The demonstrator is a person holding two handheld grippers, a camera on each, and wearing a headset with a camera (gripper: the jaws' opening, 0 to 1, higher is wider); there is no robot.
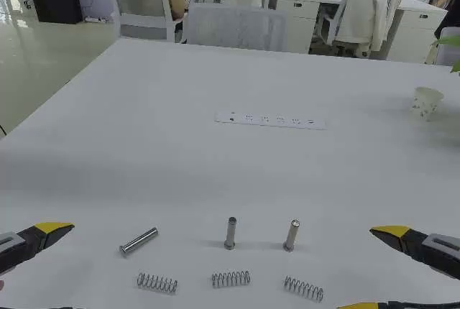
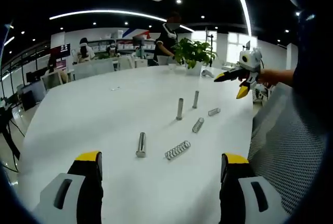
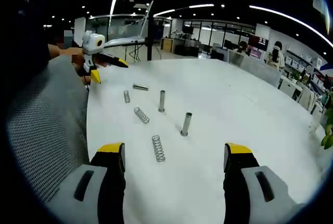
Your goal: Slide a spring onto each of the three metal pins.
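left pin [image 1: 139,241] lying flat | middle pin [image 1: 231,233], right pin [image 1: 291,235] upright | left spring [image 1: 157,282], middle spring [image 1: 231,279], right spring [image 1: 303,289] loose in front

The white table top [image 1: 215,172] looks smooth and matt, with only a soft sheen towards its far edge. The three silver-grey metal pins [image 1: 231,233] are polished and bright, catching light along their round shafts. The three thin wire coil springs [image 1: 231,278], along the near edge, are bare grey metal and duller than the pins. The left gripper [image 2: 161,164] and the right gripper [image 3: 177,151] have jaws of matt black plastic with smooth yellow tips and pale grey bodies. The flat white power strip [image 1: 269,120] looks like smooth plastic. The small white speckled cup [image 1: 426,102] by the right edge looks like paper. The grey chair back [image 1: 233,27] at the far edge is open mesh cloth. The pale floor [image 1: 43,57] is glossy.
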